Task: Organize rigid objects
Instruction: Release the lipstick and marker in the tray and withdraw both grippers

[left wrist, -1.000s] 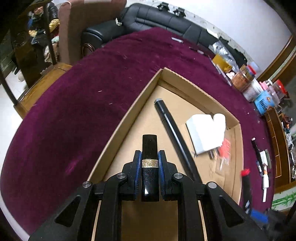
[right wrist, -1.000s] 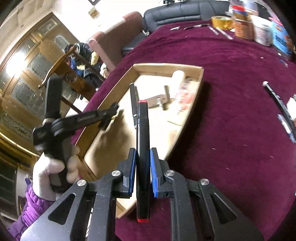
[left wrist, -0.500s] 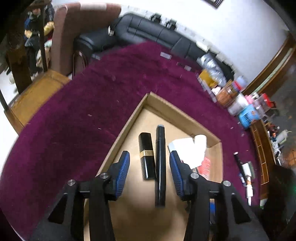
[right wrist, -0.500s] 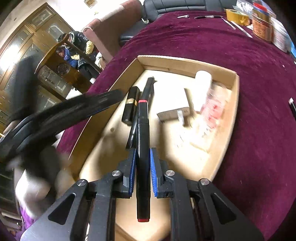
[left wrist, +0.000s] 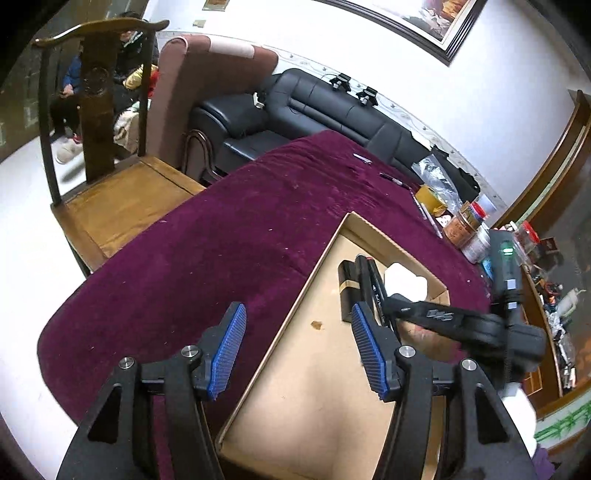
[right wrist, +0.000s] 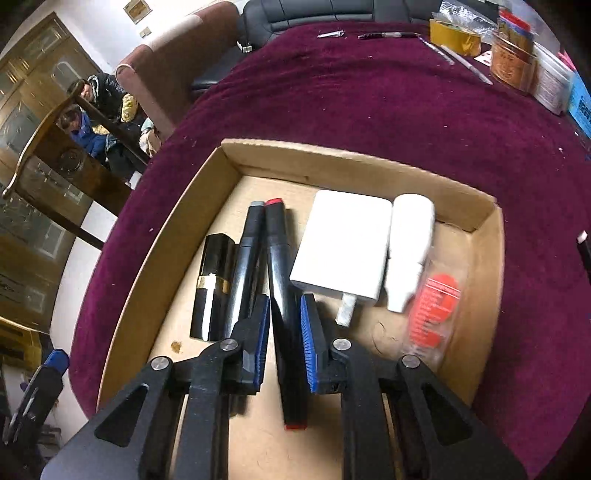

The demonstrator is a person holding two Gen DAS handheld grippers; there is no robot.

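Observation:
An open cardboard box (right wrist: 332, 162) lies on the purple cloth. In it, from left to right, are a black lipstick (right wrist: 214, 273) with a gold band, a black pen (right wrist: 245, 251), a black marker (right wrist: 279, 258) with red ends, a white plug block (right wrist: 343, 243), a white tube (right wrist: 408, 243) and a clear packet (right wrist: 434, 306) with red print. My right gripper (right wrist: 284, 332) is shut on the marker, held low beside the pen. My left gripper (left wrist: 299, 350) hovers over the box's left wall (left wrist: 317, 266); its jaws are opening with nothing between them. The lipstick (left wrist: 347, 291) lies ahead of it.
Along the far table edge are a tape roll (right wrist: 456, 31), jars (right wrist: 511, 62) and loose pens (right wrist: 388, 35). A wooden chair (left wrist: 110, 184) and a black sofa (left wrist: 314, 103) stand beyond the table. People sit in the far left background.
My left gripper let go of the lipstick in the box, opened wide and drew back to the left. My right gripper carried the marker over the box and down beside the black pen.

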